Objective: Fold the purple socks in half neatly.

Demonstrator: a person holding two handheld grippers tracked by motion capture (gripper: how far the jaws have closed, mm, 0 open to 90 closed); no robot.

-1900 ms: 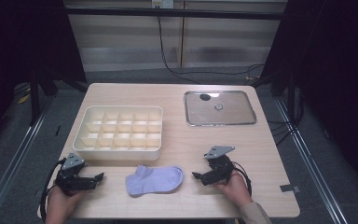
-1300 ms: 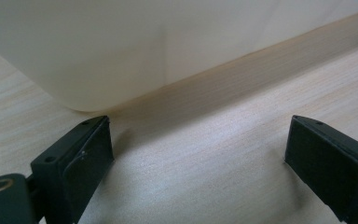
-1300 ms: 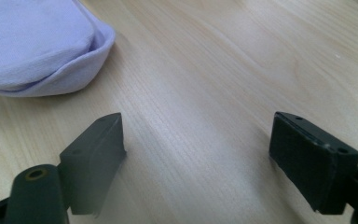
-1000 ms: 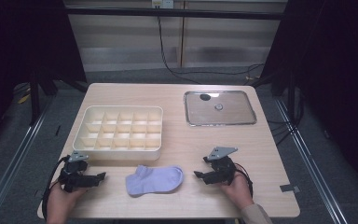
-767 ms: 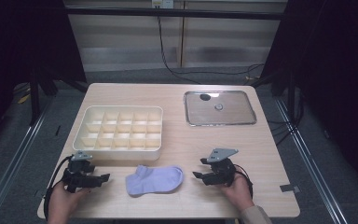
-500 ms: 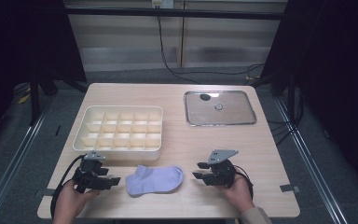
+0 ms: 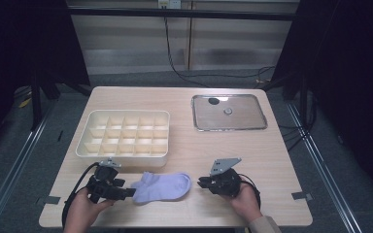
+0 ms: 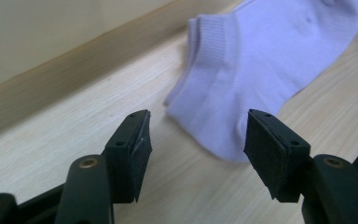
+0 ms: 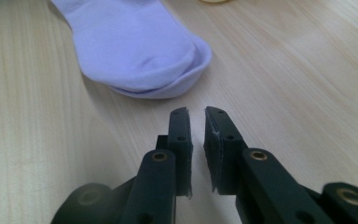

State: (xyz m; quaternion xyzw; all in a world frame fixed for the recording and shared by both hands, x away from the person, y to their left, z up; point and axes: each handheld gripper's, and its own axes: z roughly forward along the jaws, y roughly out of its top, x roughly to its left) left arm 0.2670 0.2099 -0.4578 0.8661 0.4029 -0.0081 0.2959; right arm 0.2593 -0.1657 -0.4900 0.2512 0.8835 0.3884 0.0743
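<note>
One sock [image 7: 162, 187], one divided tray [image 7: 124, 136], one lid [image 7: 228, 112]

Matt knit sock [image 7: 161, 187], pale wood table [image 7: 184, 150]

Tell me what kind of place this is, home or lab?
Likely a lab recording station: a bare wooden table on a rail-framed floor, dark curtains around it, with only a sock, divided tray and metal tray.

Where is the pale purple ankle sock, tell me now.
In the high view the pale purple ankle sock lies flat near the wooden table's front edge, between the left tool and right tool, just in front of the cream compartment tray.
</note>
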